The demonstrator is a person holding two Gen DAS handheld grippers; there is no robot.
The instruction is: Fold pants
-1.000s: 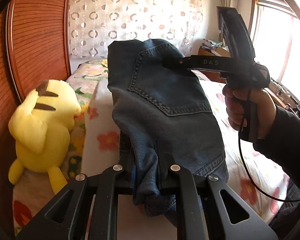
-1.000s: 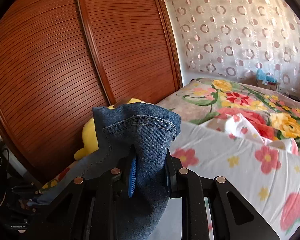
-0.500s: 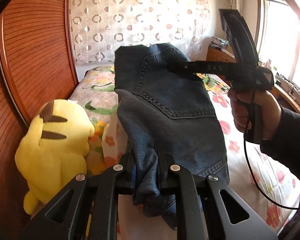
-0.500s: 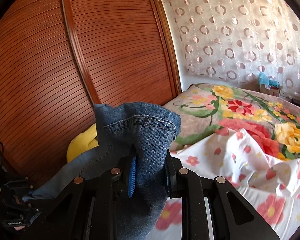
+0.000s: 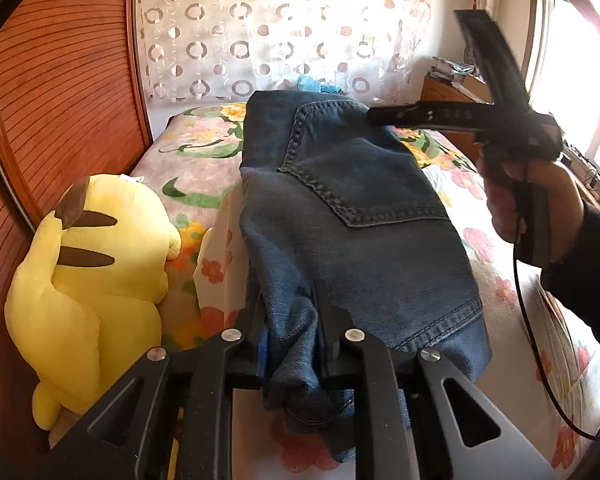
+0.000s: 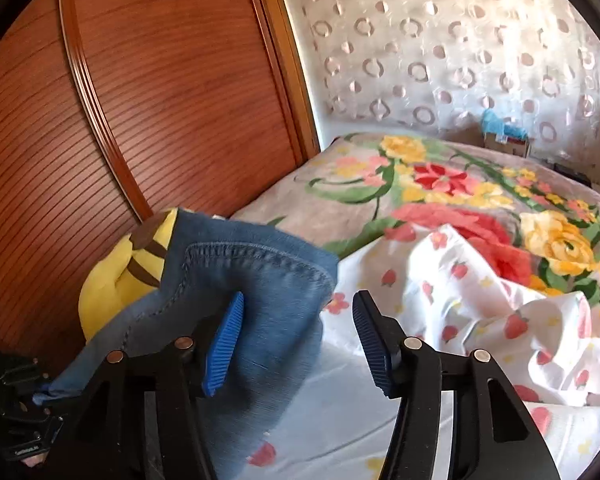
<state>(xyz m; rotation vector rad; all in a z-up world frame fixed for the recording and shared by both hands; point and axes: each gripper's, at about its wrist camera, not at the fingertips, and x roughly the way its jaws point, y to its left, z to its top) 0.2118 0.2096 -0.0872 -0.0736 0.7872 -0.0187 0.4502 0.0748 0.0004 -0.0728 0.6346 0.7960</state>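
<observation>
The left gripper (image 5: 296, 344) is clamped on a bunched fold of the jeans (image 5: 352, 216), though its jaws are just beginning to ease apart; the denim still fills the gap between the pads. From that pinch the jeans spread away across the bed, back pocket (image 5: 352, 160) facing up (the stitching reads clearly), with the hem edge hanging down at the lower right.

The right gripper (image 6: 296, 340) is opening: its blue ribbed pads (image 6: 224, 344) stand well apart, and the far corner of the jeans leans against the left pad only, free of the right one. In the left wrist view the same tool shows at the upper right, held in a hand (image 5: 532, 204) with a dark sleeve, its tip over the pocket's top corner.

Under the jeans lies a white sheet with small red flowers (image 6: 480, 304), rumpled into a ridge just right of the denim, on a floral bedspread (image 6: 440, 184). A yellow plush toy (image 5: 88, 280) sits just left of the jeans, against the slatted wooden wardrobe door (image 6: 160, 100). A curtain with ring patterns (image 5: 280, 28) hangs behind the bed.
</observation>
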